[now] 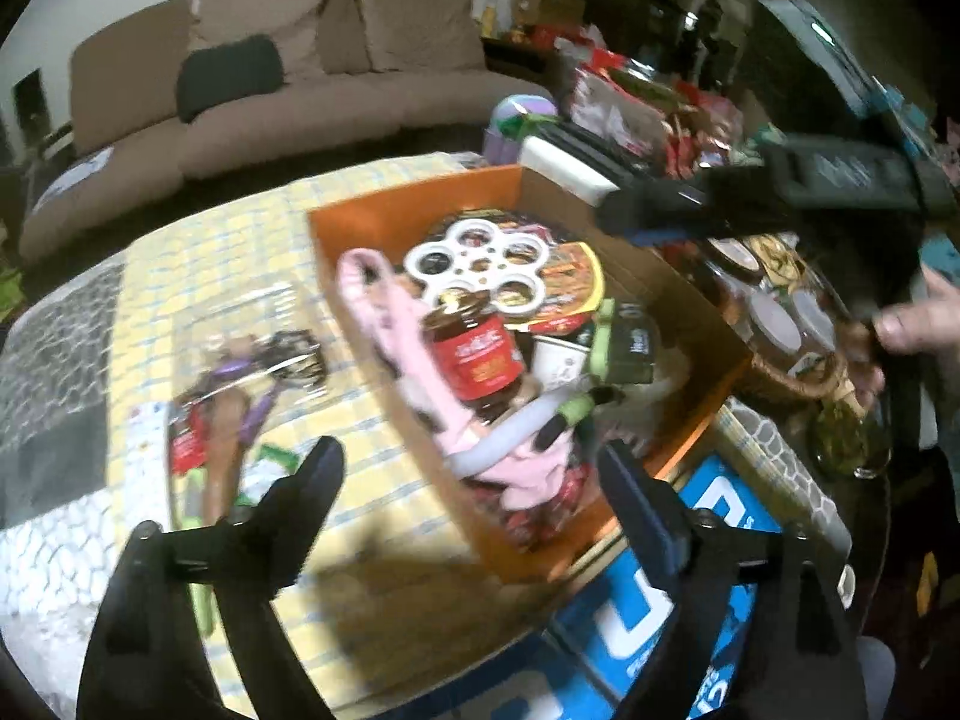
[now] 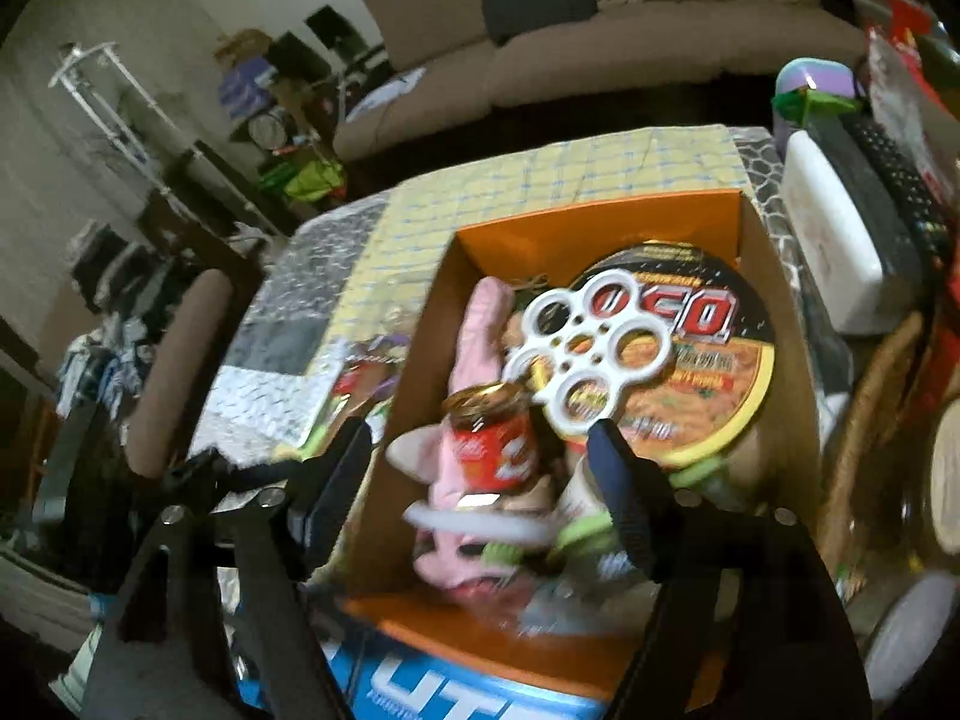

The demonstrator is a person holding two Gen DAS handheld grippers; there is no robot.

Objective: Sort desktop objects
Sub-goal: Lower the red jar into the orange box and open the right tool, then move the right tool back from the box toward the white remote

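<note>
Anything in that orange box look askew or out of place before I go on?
Yes. The red-labelled jar lies tilted on the pink plush toy in the orange box, not upright. The white ring holder rests crooked across the noodle bowl lid. No spill visible.

Dim indoor light, heavy motion blur, fisheye bending and black vignetted corners.
</note>
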